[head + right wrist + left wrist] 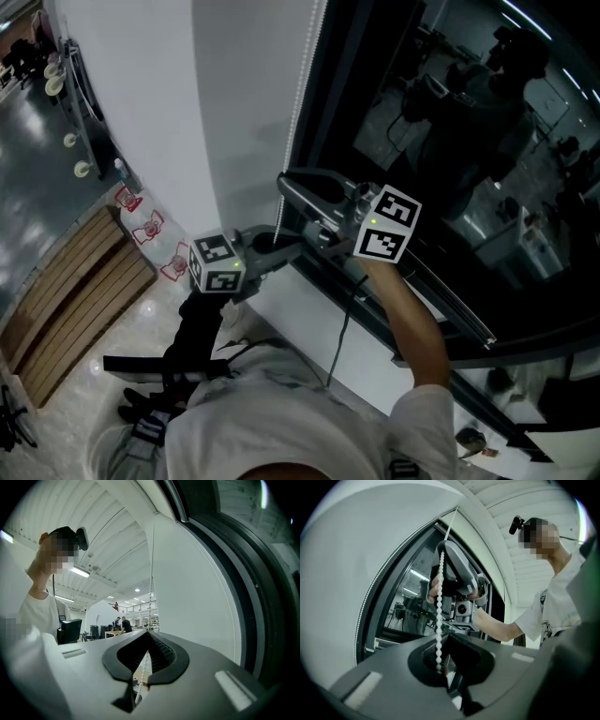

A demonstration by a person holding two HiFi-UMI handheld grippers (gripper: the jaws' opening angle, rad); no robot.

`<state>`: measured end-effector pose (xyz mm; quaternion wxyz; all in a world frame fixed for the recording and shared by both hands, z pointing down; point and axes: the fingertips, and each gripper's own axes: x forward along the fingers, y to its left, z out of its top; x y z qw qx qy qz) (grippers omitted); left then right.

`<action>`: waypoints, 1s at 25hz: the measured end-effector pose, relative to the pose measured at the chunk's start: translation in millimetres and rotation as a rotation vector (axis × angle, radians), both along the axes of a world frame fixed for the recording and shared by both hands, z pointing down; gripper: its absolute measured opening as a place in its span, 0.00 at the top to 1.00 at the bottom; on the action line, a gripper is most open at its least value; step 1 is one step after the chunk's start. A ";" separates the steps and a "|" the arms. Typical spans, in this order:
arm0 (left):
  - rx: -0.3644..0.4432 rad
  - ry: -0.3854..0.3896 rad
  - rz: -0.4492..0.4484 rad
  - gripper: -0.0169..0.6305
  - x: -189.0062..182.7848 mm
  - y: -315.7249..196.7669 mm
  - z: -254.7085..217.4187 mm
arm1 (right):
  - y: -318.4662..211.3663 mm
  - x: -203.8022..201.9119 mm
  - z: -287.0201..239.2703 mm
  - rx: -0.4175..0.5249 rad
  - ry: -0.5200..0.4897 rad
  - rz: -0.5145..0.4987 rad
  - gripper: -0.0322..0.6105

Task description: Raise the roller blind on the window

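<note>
Pinching bead chain (pixel 439 616) with right tongs (pixel 149 634), just beside window (pixel 450 141). Holding left tongs (pixel 440 641) spread round same chain, lower and further out from window. No blind fabric seen over window glass. Risks: beads slipping through thin pinch; slack snagging in left tongs; angled pull jamming chain.

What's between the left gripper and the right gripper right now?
A straight stretch of white bead chain. The left gripper view shows it running from the left gripper up to the right gripper, which is shut on it.
</note>
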<state>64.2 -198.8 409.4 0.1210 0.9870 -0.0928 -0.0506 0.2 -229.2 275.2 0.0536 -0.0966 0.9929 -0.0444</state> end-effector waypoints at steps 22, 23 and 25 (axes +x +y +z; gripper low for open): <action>-0.002 0.016 0.009 0.98 4.2 3.3 -0.3 | -32.4 0.2 -142.3 0.173 -0.110 0.029 0.79; -0.003 0.016 0.008 0.98 4.2 3.4 -0.2 | -34.5 -1.3 -151.5 0.187 -0.109 0.031 0.78; -0.005 0.018 0.007 0.98 3.9 3.5 0.0 | -36.4 -3.9 -169.4 0.211 -0.113 0.026 0.77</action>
